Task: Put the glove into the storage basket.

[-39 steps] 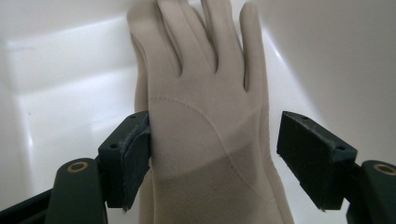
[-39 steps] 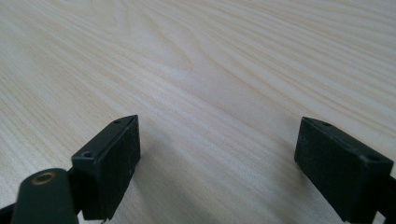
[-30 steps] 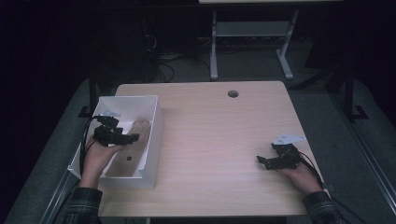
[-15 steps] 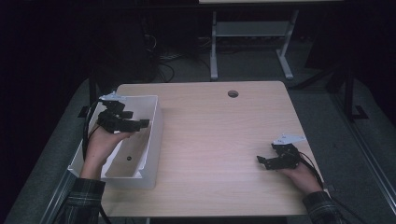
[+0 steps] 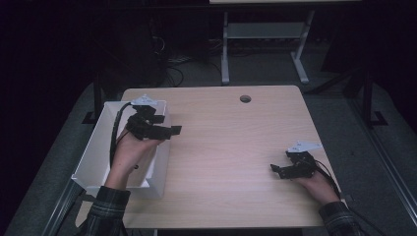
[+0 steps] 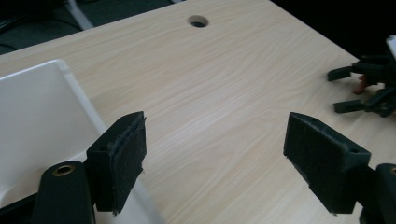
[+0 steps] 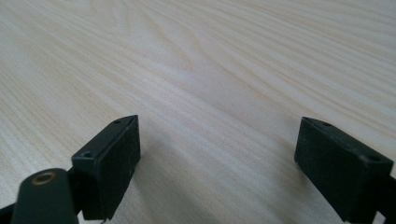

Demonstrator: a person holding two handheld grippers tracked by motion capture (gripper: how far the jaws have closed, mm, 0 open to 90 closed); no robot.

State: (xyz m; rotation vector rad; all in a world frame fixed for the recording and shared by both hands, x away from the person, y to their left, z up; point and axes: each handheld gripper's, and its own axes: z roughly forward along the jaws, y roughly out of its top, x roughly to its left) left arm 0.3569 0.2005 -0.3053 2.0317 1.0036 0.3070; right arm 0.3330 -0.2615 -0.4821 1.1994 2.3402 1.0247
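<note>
Here, unlabelled white bin (image 5: pixel 93 157), left claw (image 5: pixel 173 131) empty.

A wide stretch of bare surface (image 5: pixel 221 147) is left open between the two tools. At the left edge, passage is blocked by the upright walls of the white bin (image 5: pixel 93 147).
</note>
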